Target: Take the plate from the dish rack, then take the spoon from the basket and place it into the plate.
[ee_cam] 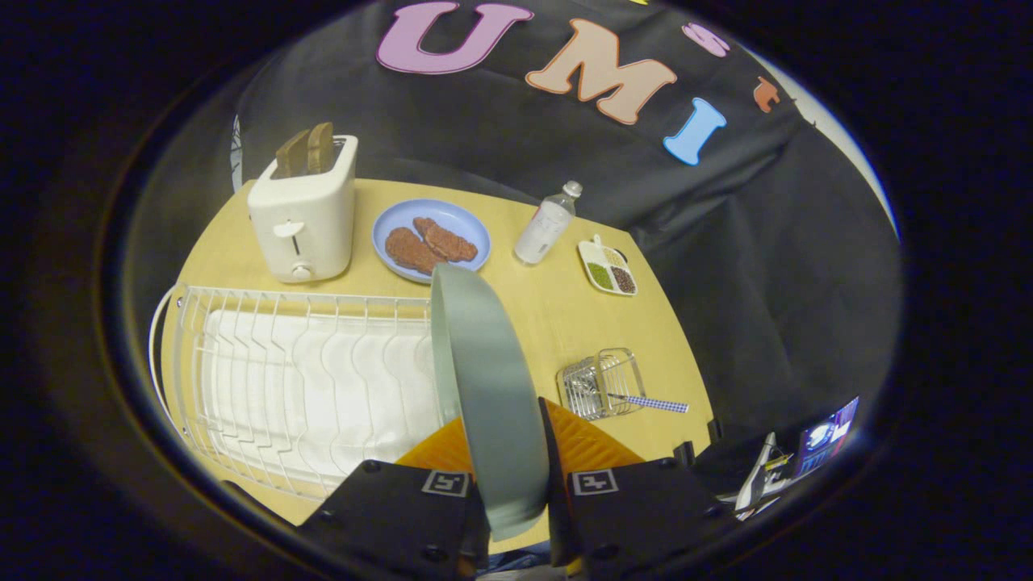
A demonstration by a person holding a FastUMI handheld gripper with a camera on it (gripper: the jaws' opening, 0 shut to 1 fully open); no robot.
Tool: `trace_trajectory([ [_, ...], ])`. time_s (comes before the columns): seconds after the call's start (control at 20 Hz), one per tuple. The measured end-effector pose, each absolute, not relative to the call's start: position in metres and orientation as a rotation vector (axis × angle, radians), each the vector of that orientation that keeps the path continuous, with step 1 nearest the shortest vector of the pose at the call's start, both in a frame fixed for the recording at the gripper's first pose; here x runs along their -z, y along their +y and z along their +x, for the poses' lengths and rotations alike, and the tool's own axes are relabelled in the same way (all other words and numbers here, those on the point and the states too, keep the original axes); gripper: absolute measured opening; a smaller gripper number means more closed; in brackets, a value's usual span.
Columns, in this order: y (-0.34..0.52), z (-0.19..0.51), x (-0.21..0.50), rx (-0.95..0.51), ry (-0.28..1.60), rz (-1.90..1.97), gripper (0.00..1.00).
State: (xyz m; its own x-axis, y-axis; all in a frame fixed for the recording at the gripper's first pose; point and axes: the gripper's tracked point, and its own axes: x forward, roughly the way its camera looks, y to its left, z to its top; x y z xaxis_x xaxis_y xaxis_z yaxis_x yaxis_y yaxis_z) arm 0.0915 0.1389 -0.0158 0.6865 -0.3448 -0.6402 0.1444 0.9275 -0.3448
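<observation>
The hand-held gripper [507,452] is clamped on the grey plate [484,379], held on edge beside the dish rack [266,379].

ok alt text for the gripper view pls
The gripper is shut on a grey-green plate, held on edge beside a white dish rack. Beyond it on the table sit a wire basket holding a spoon and a toaster.

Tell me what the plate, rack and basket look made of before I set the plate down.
Plate, clamped on edge by the gripper: matte grey-green, smooth with no sharp glints, so likely plastic or melamine, though matte ceramic is possible. Rack: thin white rods, looks like coated wire. Basket: shiny silvery mesh, probably bare or chromed metal wire, with the spoon's checked handle sticking out.
</observation>
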Motion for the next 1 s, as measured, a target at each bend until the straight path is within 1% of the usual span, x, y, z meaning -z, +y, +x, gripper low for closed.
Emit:
trace_trajectory([
  [0.1,0.136,0.086,0.002,0.278,0.729,-0.232,0.32],
  [0.25,0.116,0.069,-0.023,0.318,0.671,-0.181,0.32],
  [0.6,0.059,0.026,-0.073,0.373,0.475,0.077,0.32],
  [0.7,0.032,0.002,-0.070,0.429,0.454,0.164,0.32],
  [1.0,-0.043,-0.065,-0.027,0.592,0.467,0.361,0.31],
])
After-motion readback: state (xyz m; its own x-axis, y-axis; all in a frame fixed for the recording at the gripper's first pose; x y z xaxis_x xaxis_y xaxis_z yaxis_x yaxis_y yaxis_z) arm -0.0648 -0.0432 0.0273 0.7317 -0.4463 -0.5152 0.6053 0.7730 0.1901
